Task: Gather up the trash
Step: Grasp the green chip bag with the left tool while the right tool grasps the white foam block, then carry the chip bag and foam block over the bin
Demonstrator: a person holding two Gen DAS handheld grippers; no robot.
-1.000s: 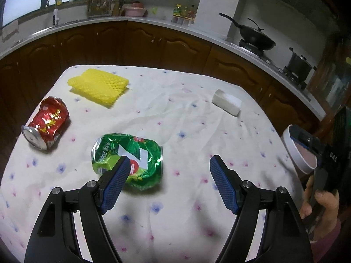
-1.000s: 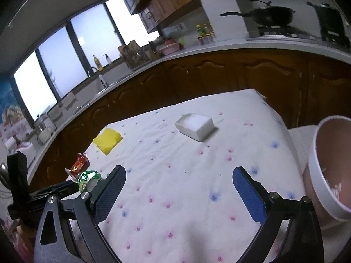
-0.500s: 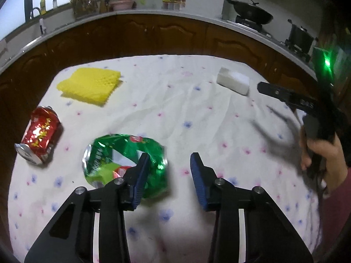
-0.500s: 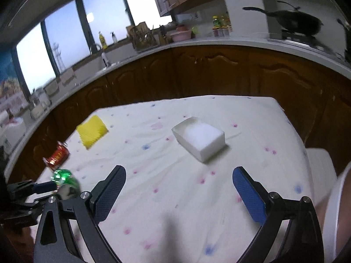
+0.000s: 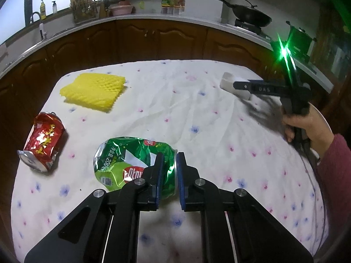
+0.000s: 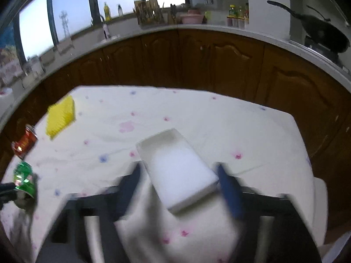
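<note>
Now I'm at the pick-up step on both sides. My left gripper (image 5: 168,175) is closing its jaws on the near end of the crushed green can (image 5: 133,164), which lies on the floral tablecloth (image 5: 197,114), nearer me than the yellow foam net (image 5: 93,92). My right gripper (image 6: 182,184) is closing around the white foam block (image 6: 177,168), blurred, pads not clearly pressing. Next, I judge, both grips must firm up before lifting.
</note>
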